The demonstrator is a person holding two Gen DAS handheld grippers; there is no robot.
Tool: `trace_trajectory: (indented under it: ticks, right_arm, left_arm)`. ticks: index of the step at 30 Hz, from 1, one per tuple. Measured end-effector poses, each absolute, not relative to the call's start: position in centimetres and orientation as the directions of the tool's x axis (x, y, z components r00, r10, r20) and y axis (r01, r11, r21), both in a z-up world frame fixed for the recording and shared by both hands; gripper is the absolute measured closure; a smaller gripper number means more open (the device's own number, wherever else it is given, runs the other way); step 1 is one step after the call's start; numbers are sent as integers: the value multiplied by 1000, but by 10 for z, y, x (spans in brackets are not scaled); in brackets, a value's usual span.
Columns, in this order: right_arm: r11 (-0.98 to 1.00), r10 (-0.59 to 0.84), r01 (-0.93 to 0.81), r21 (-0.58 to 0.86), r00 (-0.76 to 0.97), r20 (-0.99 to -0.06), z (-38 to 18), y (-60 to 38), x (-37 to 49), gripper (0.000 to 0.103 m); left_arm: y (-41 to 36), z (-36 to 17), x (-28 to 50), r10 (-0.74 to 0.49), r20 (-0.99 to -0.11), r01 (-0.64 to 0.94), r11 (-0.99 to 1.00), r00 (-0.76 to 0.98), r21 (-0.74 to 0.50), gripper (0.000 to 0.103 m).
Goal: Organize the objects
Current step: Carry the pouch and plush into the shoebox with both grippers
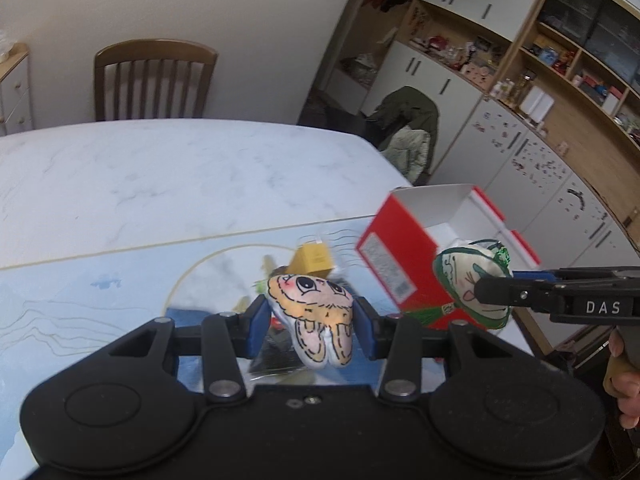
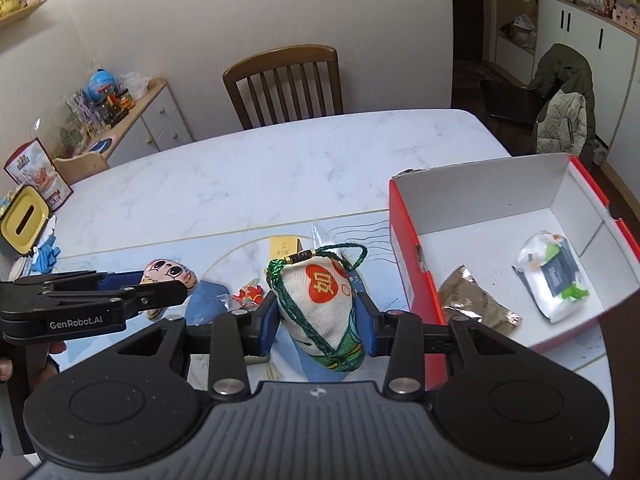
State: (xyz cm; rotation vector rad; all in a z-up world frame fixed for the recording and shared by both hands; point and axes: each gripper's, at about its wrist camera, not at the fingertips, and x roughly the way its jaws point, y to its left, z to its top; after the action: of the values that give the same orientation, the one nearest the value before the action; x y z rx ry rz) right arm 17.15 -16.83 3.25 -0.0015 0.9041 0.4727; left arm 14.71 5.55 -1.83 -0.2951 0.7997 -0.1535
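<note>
Both hand-held grippers are loaded and lifted clear of the worktop (image 2: 280, 168). The left hand-held gripper (image 1: 314, 328) is clamped on a small stuffed charm with a cartoon face (image 1: 316, 312), its blue pads pressing the charm's two sides. The right hand-held gripper (image 2: 320, 320) is clamped on a white fabric pouch with a green cord (image 2: 320, 304), the pouch standing roughly upright between the pads.

What matters for the next move is the open red box (image 2: 404, 240) — it lies to the right of both grippers, its white inside already holding a brown foil packet (image 2: 476, 300) and a wipes pack (image 2: 552, 276). The right gripper is the nearer one, just beside the box's left wall; the left gripper sits further left, with the right one between it and the box. A yellow carton (image 2: 285, 246) and other small items remain on the blue mat (image 1: 100, 300) — so the sorting looks partway done.
</note>
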Motion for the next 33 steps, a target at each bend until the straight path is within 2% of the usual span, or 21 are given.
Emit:
trace_trajectory:
  ticks: [12, 26, 33]
  right_arm:
    - [905, 399, -367, 214, 562, -725, 62, -216, 168, 64]
    - [926, 350, -348, 147, 644, -680, 95, -294, 225, 64]
    - [926, 339, -353, 134, 623, -705, 77, -325, 267, 64]
  left_arm:
    - [7, 13, 162, -310, -669, 136, 944, 675, -300, 60]
    - [-73, 41, 211, -346, -650, 221, 937, 677, -269, 60]
    - [-121, 26, 251, -301, -690, 215, 954, 658, -211, 60]
